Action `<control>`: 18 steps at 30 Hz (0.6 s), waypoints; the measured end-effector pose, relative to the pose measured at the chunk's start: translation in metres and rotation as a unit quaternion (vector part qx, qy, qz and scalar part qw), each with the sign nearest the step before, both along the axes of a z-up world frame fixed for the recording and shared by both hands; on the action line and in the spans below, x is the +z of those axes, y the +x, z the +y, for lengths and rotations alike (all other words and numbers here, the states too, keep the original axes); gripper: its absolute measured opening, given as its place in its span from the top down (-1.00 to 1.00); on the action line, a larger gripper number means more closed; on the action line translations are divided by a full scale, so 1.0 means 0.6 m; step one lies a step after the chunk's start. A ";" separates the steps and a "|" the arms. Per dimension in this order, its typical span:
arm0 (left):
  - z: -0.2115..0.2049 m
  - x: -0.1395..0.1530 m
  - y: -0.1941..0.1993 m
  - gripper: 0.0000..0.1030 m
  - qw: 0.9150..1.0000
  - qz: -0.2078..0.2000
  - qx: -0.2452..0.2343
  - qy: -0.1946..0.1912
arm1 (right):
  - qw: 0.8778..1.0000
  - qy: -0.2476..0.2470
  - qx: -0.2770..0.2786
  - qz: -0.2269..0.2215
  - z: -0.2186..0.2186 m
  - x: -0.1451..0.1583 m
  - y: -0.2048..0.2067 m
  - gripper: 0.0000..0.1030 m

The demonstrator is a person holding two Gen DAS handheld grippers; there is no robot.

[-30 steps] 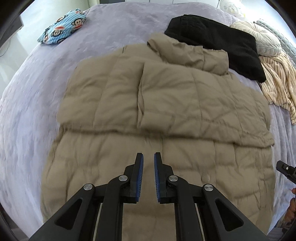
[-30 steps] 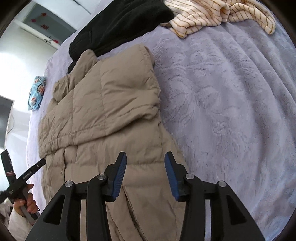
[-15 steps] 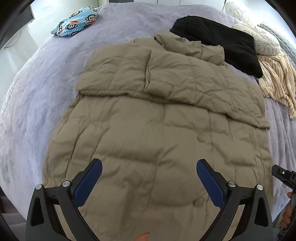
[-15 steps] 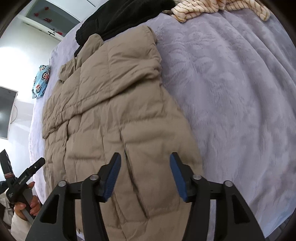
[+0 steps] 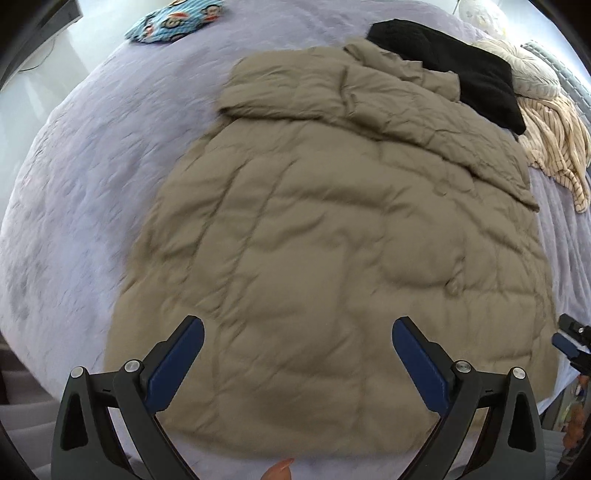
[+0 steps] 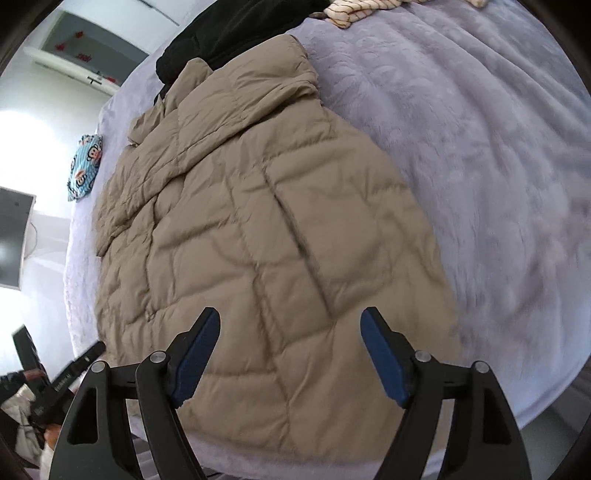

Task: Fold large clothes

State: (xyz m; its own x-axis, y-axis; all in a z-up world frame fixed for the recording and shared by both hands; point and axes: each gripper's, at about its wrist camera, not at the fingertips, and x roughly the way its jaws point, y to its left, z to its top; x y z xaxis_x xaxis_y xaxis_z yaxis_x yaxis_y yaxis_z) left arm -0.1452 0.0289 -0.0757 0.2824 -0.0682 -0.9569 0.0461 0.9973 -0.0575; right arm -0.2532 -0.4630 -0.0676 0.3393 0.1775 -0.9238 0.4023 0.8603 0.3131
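Note:
A large tan quilted puffer coat (image 5: 332, 240) lies flat on the lavender bed, with both sleeves folded across its upper part. It also shows in the right wrist view (image 6: 266, 229). My left gripper (image 5: 297, 360) is open wide and empty, held above the coat's hem near the bed's front edge. My right gripper (image 6: 290, 352) is open and empty above the hem's right part. The right gripper's tip shows at the right edge of the left wrist view (image 5: 572, 339). The left gripper shows at the lower left of the right wrist view (image 6: 66, 376).
A black garment (image 5: 454, 62) lies past the coat's collar. A cream striped garment (image 5: 554, 136) and a round cushion (image 5: 528, 70) lie at the far right. A blue monkey-print pillow (image 5: 173, 22) sits at the far left. The lavender bedspread (image 6: 480, 147) stretches right of the coat.
My left gripper opened from nearly shut to wide. Both grippers pulled back toward the coat's hem, and my right gripper opened wider.

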 end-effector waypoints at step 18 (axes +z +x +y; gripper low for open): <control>0.156 -0.028 -0.100 -0.98 0.992 0.045 0.081 -0.081 | 0.988 0.118 -0.098 0.016 0.013 -0.023 -0.115 -1.00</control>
